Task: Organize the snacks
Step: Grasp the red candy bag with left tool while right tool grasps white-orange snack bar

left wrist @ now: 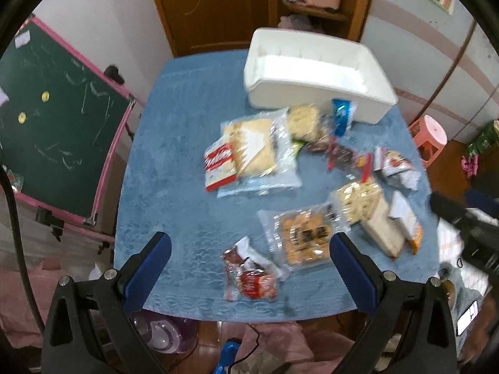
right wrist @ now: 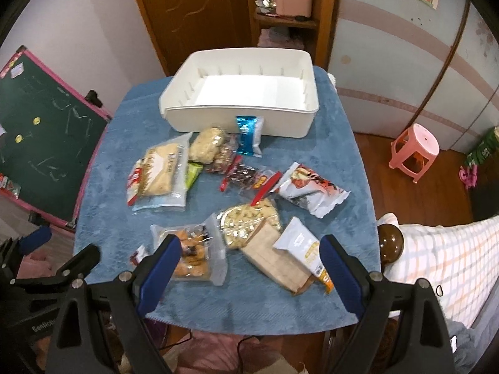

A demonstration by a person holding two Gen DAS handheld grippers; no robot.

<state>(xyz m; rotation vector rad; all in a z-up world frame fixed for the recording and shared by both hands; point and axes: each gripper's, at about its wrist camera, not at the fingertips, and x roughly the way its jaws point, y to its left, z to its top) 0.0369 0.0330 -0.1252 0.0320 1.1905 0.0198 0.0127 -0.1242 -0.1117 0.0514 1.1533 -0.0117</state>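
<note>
Several wrapped snacks lie scattered on a blue-covered table (right wrist: 103,168). An empty white bin (right wrist: 246,93) stands at the far side; it also shows in the left wrist view (left wrist: 315,71). A blue packet (right wrist: 248,135) leans on its front wall. My left gripper (left wrist: 249,258) is open above a small red packet (left wrist: 252,277) at the near edge. My right gripper (right wrist: 249,258) is open above a brown flat pack (right wrist: 274,257), beside a white pouch (right wrist: 299,243) and a clear bag of cookies (right wrist: 193,255).
A green chalkboard (left wrist: 53,131) leans at the table's left. A pink stool (right wrist: 414,149) stands on the floor at the right. A wooden door and shelf are behind the table. A checked cushion (right wrist: 443,261) sits at the near right.
</note>
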